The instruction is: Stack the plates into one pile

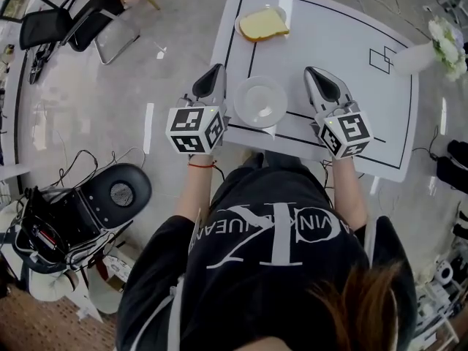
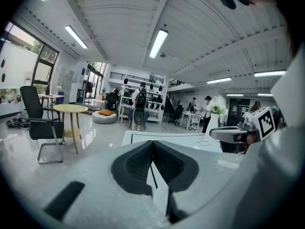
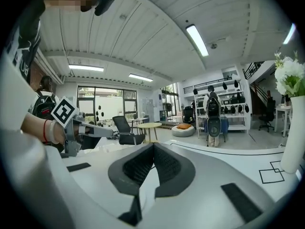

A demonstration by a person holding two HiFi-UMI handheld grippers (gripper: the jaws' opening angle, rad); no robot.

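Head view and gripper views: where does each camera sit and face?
Head view: on the person's head, looking steeply down at the white table and a plate; torso, forearms, left tongs and right tongs show.
Left gripper view: on the left tongs, looking along their shut jaws across the room; the right tongs show at right.
Right gripper view: on the right tongs, facing likewise; the left tongs and a wrist show at left.
Shared: both gripper views show the white table and a yellow round table beyond.
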